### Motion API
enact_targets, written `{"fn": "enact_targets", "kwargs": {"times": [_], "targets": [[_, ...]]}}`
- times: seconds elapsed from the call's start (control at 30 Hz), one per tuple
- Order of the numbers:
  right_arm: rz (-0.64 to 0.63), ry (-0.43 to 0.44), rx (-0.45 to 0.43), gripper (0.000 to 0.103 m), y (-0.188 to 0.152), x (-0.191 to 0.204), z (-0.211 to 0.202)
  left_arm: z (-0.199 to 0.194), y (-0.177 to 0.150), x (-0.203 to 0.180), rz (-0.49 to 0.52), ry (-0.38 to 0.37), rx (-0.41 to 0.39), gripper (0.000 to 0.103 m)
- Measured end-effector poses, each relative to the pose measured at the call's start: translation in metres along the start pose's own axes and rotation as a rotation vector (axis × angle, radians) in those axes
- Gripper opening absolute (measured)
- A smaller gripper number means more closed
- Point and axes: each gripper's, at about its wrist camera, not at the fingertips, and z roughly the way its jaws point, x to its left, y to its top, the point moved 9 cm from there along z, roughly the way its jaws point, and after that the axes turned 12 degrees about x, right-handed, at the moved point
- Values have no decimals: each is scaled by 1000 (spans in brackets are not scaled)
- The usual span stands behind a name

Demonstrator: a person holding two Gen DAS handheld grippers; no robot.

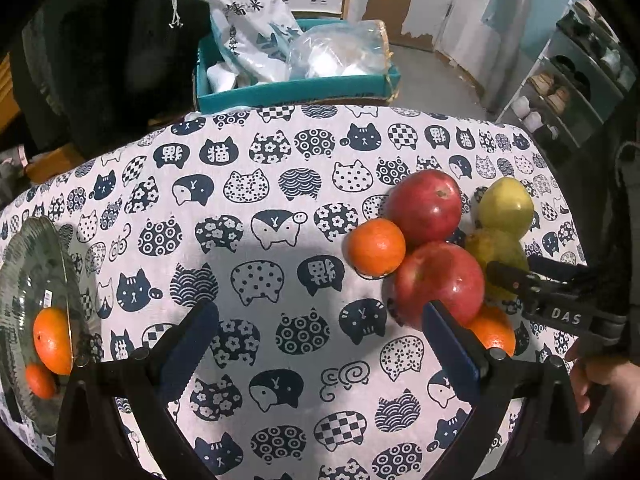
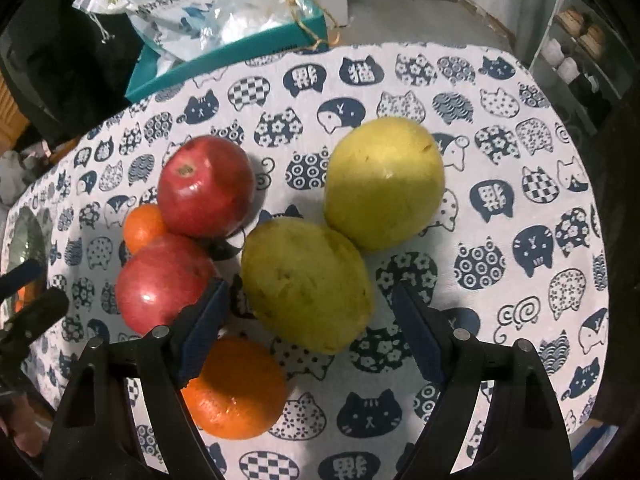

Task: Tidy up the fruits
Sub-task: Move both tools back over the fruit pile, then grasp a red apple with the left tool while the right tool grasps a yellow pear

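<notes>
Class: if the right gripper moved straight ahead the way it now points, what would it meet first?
Most likely the nearer pear: it lies straight ahead between the open right gripper fingers. The orange sits low beside the left finger; depth is hard to judge.

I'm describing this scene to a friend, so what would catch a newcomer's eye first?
The heap of fruit on the cat-print tablecloth: two red apples, two yellow-green pears and oranges, bunched together. The right gripper hovers open around the nearer pear. At far left, a glass plate holds two oranges.
</notes>
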Motion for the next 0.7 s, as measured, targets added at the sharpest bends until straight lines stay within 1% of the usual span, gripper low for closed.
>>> {"fn": "enact_targets", "kwargs": {"times": [0.1, 0.13, 0.17, 0.23, 0.3, 0.43, 0.5, 0.57, 0.7], "targets": [[-10, -13, 19, 83, 0, 1, 10, 2, 3, -1, -4, -10, 3, 102], [-11, -17, 27, 81, 0, 1, 14, 2, 3, -2, -5, -15, 4, 102], [-9, -17, 35, 76, 0, 0, 17, 2, 4, -3, -7, -21, 4, 102], [-2, -6, 47, 74, -1, 1, 22, 2, 5, -6, -11, -36, 6, 102], [-5, -7, 39, 73, 0, 1, 22, 4, 6, -11, -15, -66, 16, 102], [-15, -39, 15, 72, -1, 3, 17, 6, 9, -22, -37, -118, 28, 102], [-2, -35, -1, 72, -5, 0, 10, 9, 10, -29, -44, -143, 40, 102], [23, -31, -19, 71, -9, -7, 0, 11, 12, -34, -50, -155, 46, 102], [57, -63, -40, 71, -17, -21, -14, 18, 14, -48, -35, -163, 59, 102]]}}
